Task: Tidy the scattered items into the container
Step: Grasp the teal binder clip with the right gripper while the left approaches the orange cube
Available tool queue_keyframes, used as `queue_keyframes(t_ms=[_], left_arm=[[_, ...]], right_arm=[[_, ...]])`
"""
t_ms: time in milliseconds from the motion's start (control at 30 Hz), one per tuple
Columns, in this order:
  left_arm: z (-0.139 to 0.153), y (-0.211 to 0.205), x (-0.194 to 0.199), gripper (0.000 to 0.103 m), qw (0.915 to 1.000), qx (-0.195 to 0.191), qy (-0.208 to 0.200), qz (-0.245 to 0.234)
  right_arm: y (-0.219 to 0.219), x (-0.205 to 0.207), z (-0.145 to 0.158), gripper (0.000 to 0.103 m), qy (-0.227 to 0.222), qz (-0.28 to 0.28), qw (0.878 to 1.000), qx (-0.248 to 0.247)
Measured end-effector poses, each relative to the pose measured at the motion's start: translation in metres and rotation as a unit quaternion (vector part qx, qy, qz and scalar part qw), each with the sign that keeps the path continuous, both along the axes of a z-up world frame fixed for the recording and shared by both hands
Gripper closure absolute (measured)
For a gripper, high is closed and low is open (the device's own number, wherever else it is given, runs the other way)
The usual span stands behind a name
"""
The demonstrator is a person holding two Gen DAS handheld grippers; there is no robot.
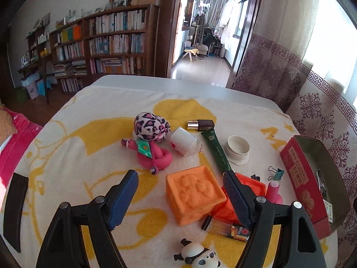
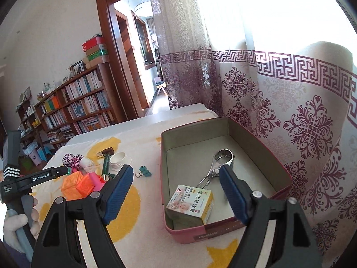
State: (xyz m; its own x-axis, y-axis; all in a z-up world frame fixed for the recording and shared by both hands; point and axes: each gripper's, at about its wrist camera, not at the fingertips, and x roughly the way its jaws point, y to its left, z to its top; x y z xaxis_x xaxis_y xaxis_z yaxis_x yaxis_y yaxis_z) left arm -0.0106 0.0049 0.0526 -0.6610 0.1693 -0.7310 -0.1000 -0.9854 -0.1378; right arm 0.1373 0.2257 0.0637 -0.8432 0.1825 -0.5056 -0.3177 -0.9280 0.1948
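In the left wrist view my left gripper (image 1: 179, 174) is open above an orange embossed cube (image 1: 194, 192), touching nothing. A second orange-red cube (image 1: 250, 187) and a pink bottle (image 1: 274, 192) lie right of it. The red box (image 1: 299, 169) stands at the right edge. In the right wrist view my right gripper (image 2: 176, 169) is open and empty over the near left corner of the red box (image 2: 256, 138). Inside it lie a metal tool (image 2: 219, 163) and a small medicine carton (image 2: 191, 203).
On the yellow-and-white towel lie a panda figure (image 1: 198, 254), a pink flamingo toy (image 1: 154, 154), a leopard scrunchie (image 1: 150, 126), a white roll (image 1: 184, 144), a green tube (image 1: 217, 151), a white jar (image 1: 237, 147), a brown bottle (image 1: 200, 125) and a teal binder clip (image 1: 276, 173). A curtain (image 2: 290, 111) hangs behind the box.
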Motion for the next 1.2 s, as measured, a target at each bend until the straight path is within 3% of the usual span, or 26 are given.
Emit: queue_keyframes(t_ms=[133, 267, 333, 533, 633, 867, 967, 1200], left_arm=[[-0.01, -0.022, -0.002, 0.023, 0.9996, 0.006, -0.016, 0.022], [-0.014, -0.029, 0.0, 0.023, 0.9996, 0.001, -0.017, 0.022], [-0.015, -0.03, 0.0, 0.023, 0.9997, 0.006, -0.02, 0.014], [-0.025, -0.019, -0.001, 0.022, 0.9989, 0.022, -0.036, -0.022], [-0.028, -0.015, 0.0, 0.017, 0.9987, 0.026, -0.037, -0.024], [-0.029, -0.019, 0.0, 0.017, 0.9983, 0.036, -0.042, -0.015], [-0.028, -0.019, 0.001, 0.017, 0.9983, 0.036, -0.045, -0.012], [-0.029, -0.019, 0.003, 0.017, 0.9983, 0.032, -0.047, -0.01]], right_arm=[[-0.026, -0.012, 0.0, 0.019, -0.003, 0.084, 0.996, -0.038], [-0.034, -0.03, -0.002, 0.019, 0.011, 0.192, 0.967, -0.169], [-0.038, -0.041, -0.004, 0.019, 0.011, 0.203, 0.954, -0.219], [-0.034, -0.081, -0.01, 0.019, -0.003, 0.179, 0.938, -0.296], [-0.024, -0.103, -0.016, 0.019, -0.018, 0.17, 0.925, -0.338], [-0.01, -0.138, -0.033, 0.02, -0.073, 0.085, 0.958, -0.263], [-0.014, -0.147, -0.042, 0.029, -0.104, 0.066, 0.968, -0.218], [-0.018, -0.163, -0.063, 0.043, -0.158, 0.027, 0.976, -0.147]])
